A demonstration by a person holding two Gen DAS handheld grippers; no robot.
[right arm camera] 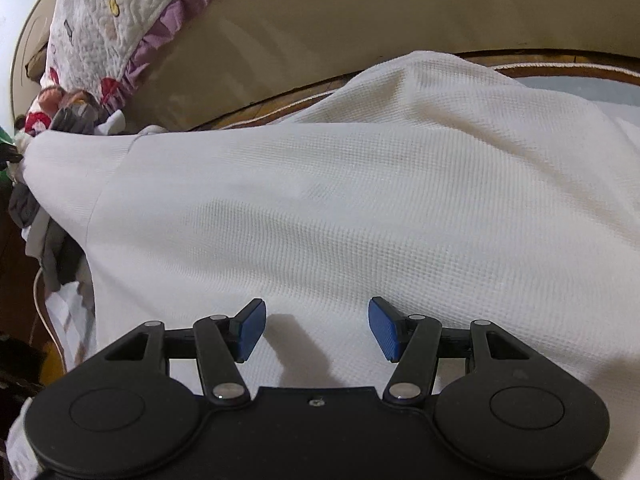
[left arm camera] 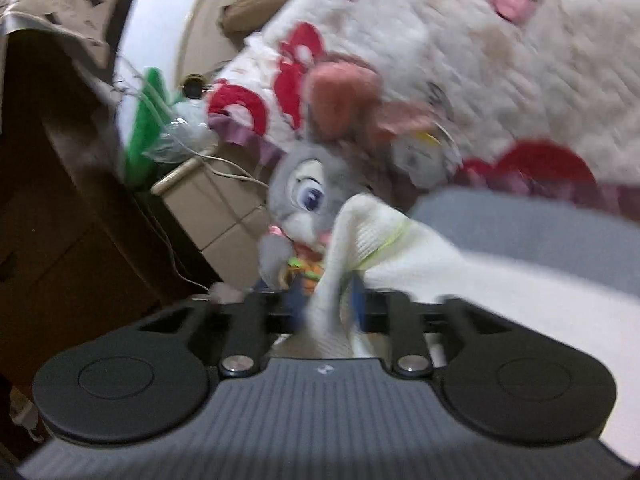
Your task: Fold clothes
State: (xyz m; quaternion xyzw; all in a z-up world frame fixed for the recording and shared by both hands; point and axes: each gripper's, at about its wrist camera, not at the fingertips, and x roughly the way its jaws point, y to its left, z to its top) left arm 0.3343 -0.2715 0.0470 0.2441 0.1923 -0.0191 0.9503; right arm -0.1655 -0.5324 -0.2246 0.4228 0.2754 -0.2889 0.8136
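A white waffle-knit garment (right arm camera: pixel 340 208) lies spread across the surface and fills most of the right wrist view. My right gripper (right arm camera: pixel 318 326) hovers just above it, open, its blue pads (right arm camera: pixel 252 330) wide apart with nothing between them. In the left wrist view my left gripper (left arm camera: pixel 330 306) is shut on a bunched edge of the same white garment (left arm camera: pixel 368 248), which has a thin yellow-green seam. The cloth hides most of the left blue pads. The left view is blurred by motion.
A grey plush rabbit (left arm camera: pixel 300 196) sits right behind the left gripper. A white quilt (left arm camera: pixel 460 60) with red and pink patches and a purple frill (right arm camera: pixel 160 36) lies beyond. Brown furniture (left arm camera: pixel 48 208), a beige box (left arm camera: pixel 208 208) and cables stand at left. Grey clothes (right arm camera: pixel 52 248) are piled at left.
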